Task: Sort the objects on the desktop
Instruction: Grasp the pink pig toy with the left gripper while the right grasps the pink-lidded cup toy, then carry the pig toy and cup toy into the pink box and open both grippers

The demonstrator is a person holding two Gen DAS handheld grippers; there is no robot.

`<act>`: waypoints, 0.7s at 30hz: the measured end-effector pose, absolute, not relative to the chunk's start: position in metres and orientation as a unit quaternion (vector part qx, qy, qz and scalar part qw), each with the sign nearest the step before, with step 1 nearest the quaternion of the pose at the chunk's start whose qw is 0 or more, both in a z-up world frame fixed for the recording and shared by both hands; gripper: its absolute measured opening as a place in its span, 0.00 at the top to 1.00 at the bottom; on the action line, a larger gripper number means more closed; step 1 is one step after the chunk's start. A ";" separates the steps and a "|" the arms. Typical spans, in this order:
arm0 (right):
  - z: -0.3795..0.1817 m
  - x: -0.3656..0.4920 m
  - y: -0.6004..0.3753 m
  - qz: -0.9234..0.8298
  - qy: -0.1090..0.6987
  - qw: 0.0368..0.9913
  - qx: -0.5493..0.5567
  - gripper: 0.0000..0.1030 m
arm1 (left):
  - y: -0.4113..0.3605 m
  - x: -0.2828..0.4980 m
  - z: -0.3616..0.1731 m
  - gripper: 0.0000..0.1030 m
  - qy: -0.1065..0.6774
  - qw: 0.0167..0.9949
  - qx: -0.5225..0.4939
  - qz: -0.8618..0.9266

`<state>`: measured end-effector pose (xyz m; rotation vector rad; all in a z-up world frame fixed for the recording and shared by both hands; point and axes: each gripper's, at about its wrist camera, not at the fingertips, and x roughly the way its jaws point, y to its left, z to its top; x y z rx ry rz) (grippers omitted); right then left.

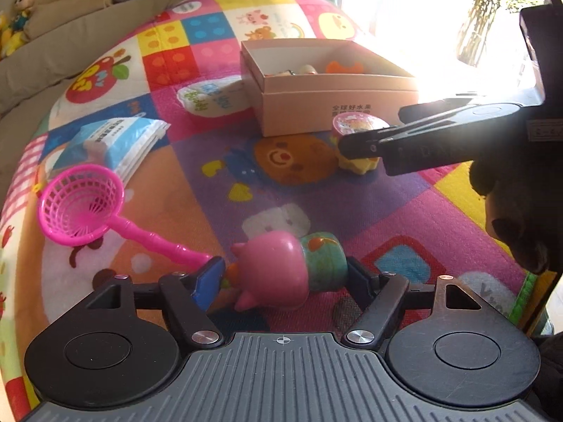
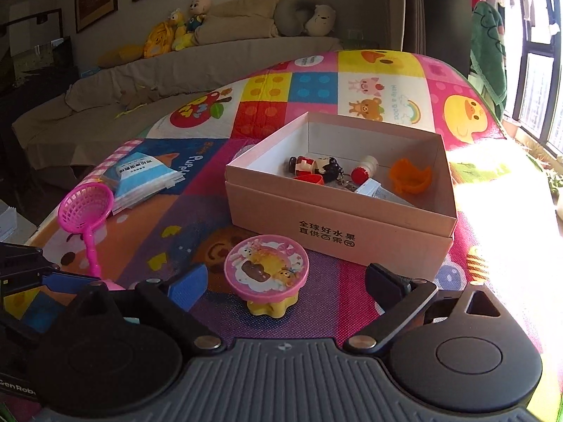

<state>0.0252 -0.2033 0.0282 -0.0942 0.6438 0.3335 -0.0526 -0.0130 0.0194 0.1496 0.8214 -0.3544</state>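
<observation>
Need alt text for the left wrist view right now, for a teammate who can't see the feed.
The left gripper straddles a pink and teal toy figure lying on a colourful play mat, its fingers at the toy's sides. Left of it lies a pink toy strainer; beyond, an open cardboard box holds small toys, with the right gripper reaching over a small toy table.
</observation>
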 end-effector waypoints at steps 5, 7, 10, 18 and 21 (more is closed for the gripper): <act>0.019 0.044 -0.189 0.164 0.349 0.921 -0.054 0.40 | -0.015 -0.053 0.022 0.11 0.388 0.906 0.066 -0.153; 0.019 0.045 -0.189 0.161 0.360 0.918 -0.052 0.46 | -0.020 -0.049 0.022 0.11 0.388 0.907 0.063 -0.147; 0.022 0.036 -0.193 0.163 0.362 0.916 -0.056 0.46 | -0.028 -0.047 0.019 0.15 0.387 0.909 0.073 -0.139; 0.048 -0.001 -0.218 0.163 0.356 0.918 -0.065 0.46 | -0.034 -0.056 0.033 0.32 0.362 0.916 0.087 -0.151; 0.089 -0.010 -0.231 0.146 0.296 0.942 -0.058 0.46 | -0.045 -0.052 0.068 0.32 0.299 0.933 0.113 -0.166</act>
